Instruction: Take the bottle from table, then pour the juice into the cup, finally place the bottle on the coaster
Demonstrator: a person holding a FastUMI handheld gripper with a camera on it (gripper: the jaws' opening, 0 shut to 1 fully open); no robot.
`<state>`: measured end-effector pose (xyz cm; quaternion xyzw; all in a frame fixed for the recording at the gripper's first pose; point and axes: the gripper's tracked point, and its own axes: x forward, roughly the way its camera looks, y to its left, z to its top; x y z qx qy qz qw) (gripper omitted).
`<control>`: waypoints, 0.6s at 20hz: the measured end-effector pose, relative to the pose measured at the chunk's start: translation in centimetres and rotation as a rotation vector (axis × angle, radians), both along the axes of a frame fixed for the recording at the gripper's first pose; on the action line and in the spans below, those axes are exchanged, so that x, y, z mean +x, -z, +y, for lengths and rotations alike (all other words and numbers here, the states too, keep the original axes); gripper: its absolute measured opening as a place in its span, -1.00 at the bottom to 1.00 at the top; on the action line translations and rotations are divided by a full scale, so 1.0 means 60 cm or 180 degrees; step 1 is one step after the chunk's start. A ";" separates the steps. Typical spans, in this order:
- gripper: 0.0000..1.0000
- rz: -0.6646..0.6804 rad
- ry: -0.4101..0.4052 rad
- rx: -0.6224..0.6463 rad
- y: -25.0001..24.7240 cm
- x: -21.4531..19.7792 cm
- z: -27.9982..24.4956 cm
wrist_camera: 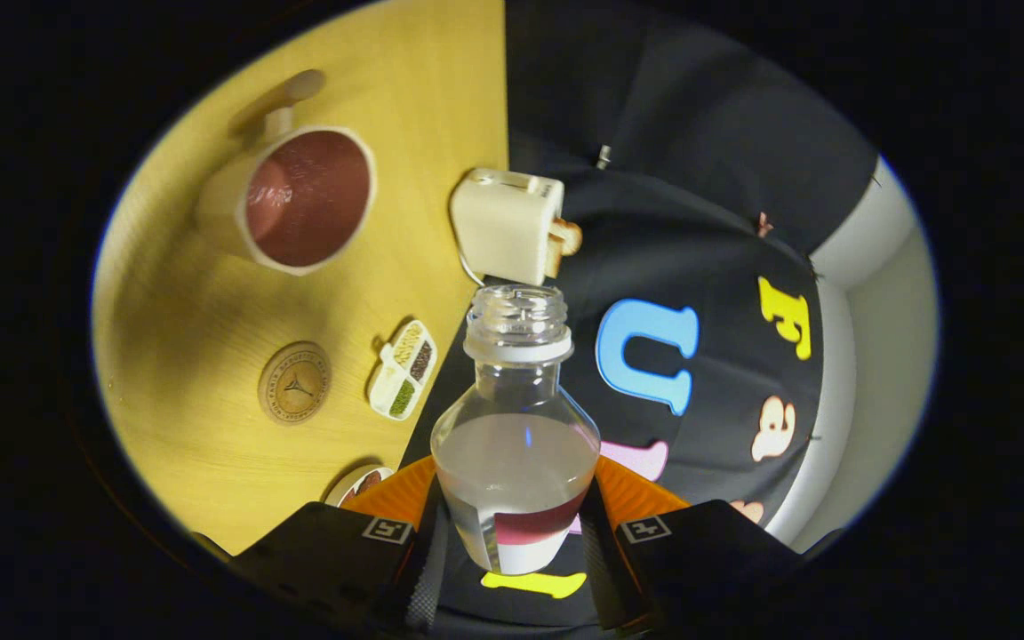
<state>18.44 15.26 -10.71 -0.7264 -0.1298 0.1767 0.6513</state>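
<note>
My gripper [515,505] is shut on a clear plastic bottle [516,444], both fingers pressing on its lower body by the label. The bottle has no cap, holds pale liquid, and its open mouth points away from me. The view is rolled, so the yellow wooden table [183,293] lies to the left of the bottle. A white cup [299,200] with a dark red inside and a handle stands on it, well beyond the fingers and left of the bottle's mouth. A round wooden coaster [294,382] lies nearer, left of the bottle's shoulder.
A cream toaster-like box [505,227] sits at the table's edge just beyond the bottle's mouth. A small white tray with coloured compartments [403,369] lies between the coaster and the bottle. A round item [359,484] peeks by the left finger. The booth's black cloth wall [699,222] is to the right.
</note>
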 end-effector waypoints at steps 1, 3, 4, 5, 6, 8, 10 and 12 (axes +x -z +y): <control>0.38 0.0079 0.0106 0.0200 -0.007 0.009 -0.015; 0.39 0.0288 0.0411 0.0695 -0.016 0.022 -0.054; 0.39 0.0354 0.0553 0.0947 -0.026 0.032 -0.077; 0.39 0.0453 0.0712 0.1244 -0.028 0.039 -0.095; 0.39 0.0588 0.0871 0.1522 -0.023 0.042 -0.100; 0.39 0.0856 0.1197 0.1984 -0.003 0.059 -0.134; 0.39 0.1109 0.1469 0.2407 0.018 0.072 -0.165; 0.39 0.1477 0.1619 0.2899 0.049 0.074 -0.175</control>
